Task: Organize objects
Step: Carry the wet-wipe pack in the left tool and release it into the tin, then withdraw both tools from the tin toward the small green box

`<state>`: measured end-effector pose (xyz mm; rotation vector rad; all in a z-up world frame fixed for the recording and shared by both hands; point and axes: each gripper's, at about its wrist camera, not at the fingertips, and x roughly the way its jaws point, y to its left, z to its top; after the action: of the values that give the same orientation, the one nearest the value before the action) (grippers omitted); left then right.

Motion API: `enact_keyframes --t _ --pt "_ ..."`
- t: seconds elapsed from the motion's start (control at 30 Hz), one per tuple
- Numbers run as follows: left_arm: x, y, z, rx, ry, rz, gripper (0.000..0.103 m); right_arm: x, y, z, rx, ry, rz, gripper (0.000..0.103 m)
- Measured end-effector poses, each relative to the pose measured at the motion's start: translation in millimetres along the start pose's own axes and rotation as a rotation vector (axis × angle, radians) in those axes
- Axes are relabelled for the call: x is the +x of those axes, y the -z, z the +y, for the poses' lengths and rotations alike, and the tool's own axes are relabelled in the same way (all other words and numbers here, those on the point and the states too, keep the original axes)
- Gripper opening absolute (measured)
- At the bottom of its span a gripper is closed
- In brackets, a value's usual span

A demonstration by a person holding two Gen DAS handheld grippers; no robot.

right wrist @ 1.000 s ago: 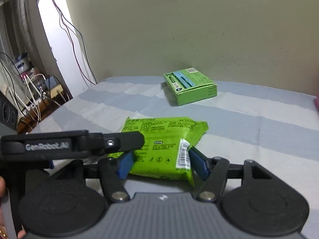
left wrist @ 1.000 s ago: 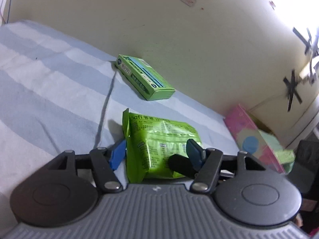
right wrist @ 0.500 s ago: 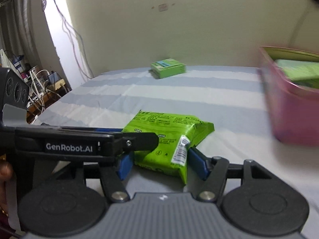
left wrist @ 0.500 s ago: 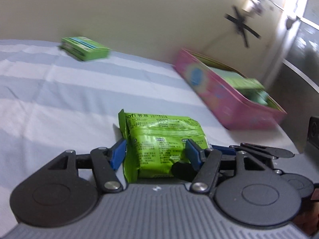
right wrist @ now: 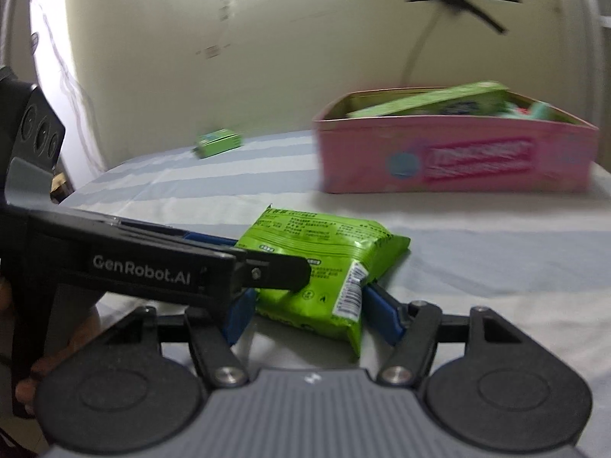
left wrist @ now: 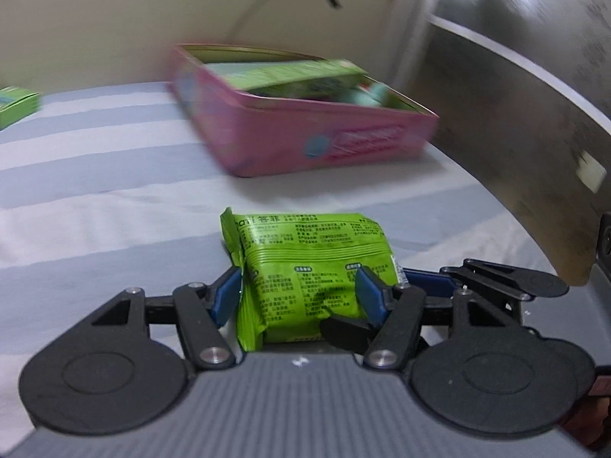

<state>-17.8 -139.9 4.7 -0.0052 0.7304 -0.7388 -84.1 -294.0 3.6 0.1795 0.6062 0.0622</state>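
Left gripper: its blue pads sit on either side of the green packet, pressing its near end; clenched on the packet.
Left gripper seen from the right wrist view: a black arm reaching in from the left, its tip lying over the packet's near left corner.
Right gripper: its jaws are opening, with the packet between them; the blue pads stand at the packet's sides and whether they press it cannot be told.
Green packet: a flat, glossy snack packet with printed text and a barcode strip, held at its near end between both grippers, above the bed.
Bed: covered with a sheet in pale blue and white stripes; it carries the box further on.
Pink box: an open tin with a blue dot and a label on its side, standing on the bed beyond the packet; green packets and a pale teal thing lie inside.
Small green box: lies on the bed far off, near the wall, well apart from the pink box.
Wall: cream, with black tape strips stuck high up.
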Motion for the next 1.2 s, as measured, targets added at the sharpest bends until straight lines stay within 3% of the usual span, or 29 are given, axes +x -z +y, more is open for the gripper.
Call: enact_keyframes --t 0.13,0.23,0.53,0.8,0.87,0.93,1.2 --pt "16.7 -10.4 -21.9 0.017 0.076 0.035 0.066 -18.8 3.6 -30.9 0.042 0.049 -0.045 0.064" --pt "22.0 -29.6 -30.4 -0.002 0.129 0.011 0.066 -33.4 -6.7 -45.7 0.041 0.082 -0.127 0.064" --pt "31.0 -121.5 -47.5 0.080 0.061 -0.163 0.067 -13.6 -92.1 -78.7 -0.012 0.094 -0.333 0.064" --pt "72.1 -146.2 -25.2 0.023 -0.029 -0.138 0.067 57.2 -127.1 -106.3 -0.038 0.078 -0.293 0.065" --pt "78.6 -146.2 -19.7 0.006 -0.031 -0.120 0.067 68.9 -127.1 -109.5 -0.039 0.083 -0.278 0.073" --pt "83.9 -144.9 -16.2 -0.010 -0.030 -0.105 0.068 74.2 -122.8 -110.9 -0.037 0.102 -0.281 0.079" --pt "75.5 -138.0 -25.9 0.037 -0.057 -0.151 0.069 68.0 -110.2 -105.9 -0.040 0.112 -0.322 0.080"
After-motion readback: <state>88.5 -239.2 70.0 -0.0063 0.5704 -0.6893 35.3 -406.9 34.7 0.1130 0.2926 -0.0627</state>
